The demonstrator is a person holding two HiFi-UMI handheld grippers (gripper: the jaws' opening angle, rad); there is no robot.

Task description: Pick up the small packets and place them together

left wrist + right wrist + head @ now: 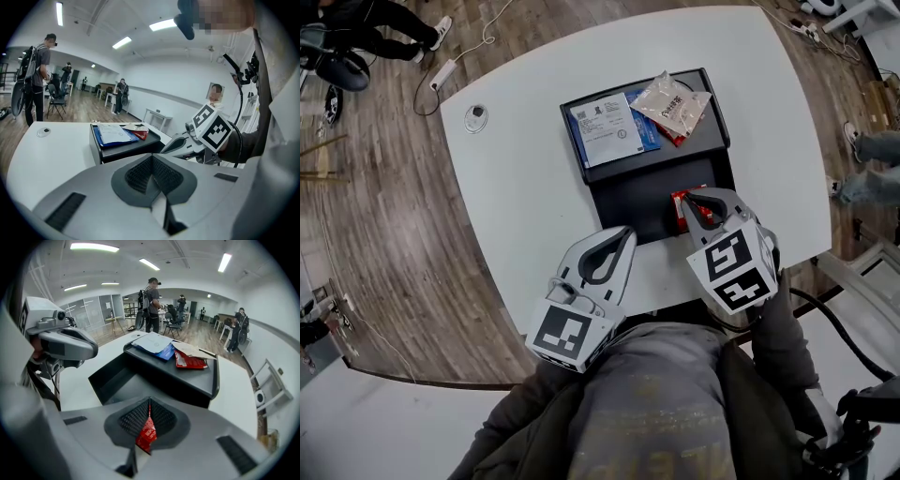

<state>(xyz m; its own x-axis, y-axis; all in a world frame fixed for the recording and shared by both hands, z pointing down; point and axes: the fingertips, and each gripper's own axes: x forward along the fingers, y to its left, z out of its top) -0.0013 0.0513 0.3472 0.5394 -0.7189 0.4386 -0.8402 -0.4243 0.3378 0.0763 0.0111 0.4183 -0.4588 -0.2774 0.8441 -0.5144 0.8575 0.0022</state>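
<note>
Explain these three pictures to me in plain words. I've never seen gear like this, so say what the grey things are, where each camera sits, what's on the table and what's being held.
There is no robot here: a person holds a grey two-jaw gripper in each hand. The head view comes from a camera on the person's head, looking down. The other two views come from cameras riding on each gripper, looking along its jaws. On the white table stands a black two-level tray. Its upper level carries a blue-and-white packet, a pale packet and a red packet partly under that. The right gripper is shut on a small red packet over the lower level. The left gripper is shut and empty, beside the tray.
</note>
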